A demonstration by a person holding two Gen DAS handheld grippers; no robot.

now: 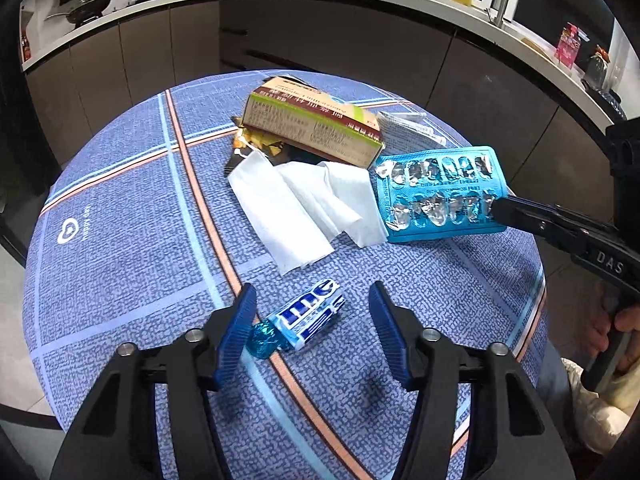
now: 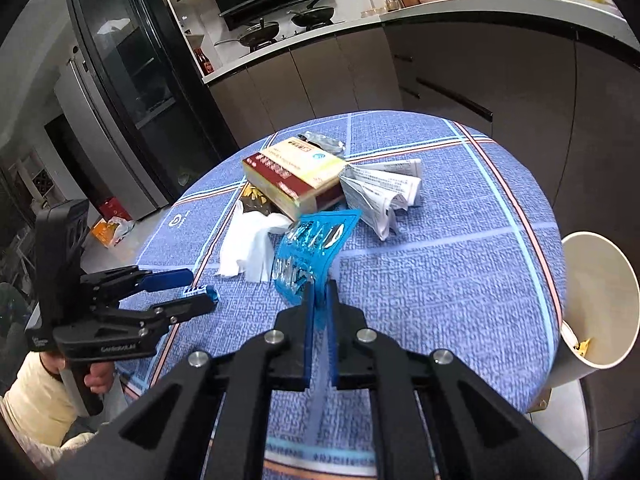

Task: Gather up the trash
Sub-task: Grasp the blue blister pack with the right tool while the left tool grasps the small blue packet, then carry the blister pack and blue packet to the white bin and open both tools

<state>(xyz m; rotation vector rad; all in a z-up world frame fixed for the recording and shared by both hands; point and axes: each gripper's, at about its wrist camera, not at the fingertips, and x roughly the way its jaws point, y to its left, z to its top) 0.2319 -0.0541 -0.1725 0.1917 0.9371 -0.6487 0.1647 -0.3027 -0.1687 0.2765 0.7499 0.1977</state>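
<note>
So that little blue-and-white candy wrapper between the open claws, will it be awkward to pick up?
Probably a little. The candy wrapper looks thin and crinkly, so it is likely light and may crush or skid on the tablecloth. Its twisted foil end, beside a left gripper finger, could spring sideways.

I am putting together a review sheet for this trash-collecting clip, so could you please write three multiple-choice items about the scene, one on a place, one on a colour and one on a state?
1. Where does the white bin stand?
A. On the table
B. Beside the table's edge
C. On the kitchen counter

2. What colour is the blister pack?
A. Blue
B. Red
C. Green

3. How does the left gripper stand to the candy wrapper?
A. Clamped on it
B. Open, the wrapper between its fingers
C. Away from it, above the box

Answers:
1 B: the right wrist view shows the bin past the rim of the table.
2 A: its sheet is blue with silver foil pockets, and the right gripper pinches its edge.
3 B: a gap shows at one finger pad.
</note>
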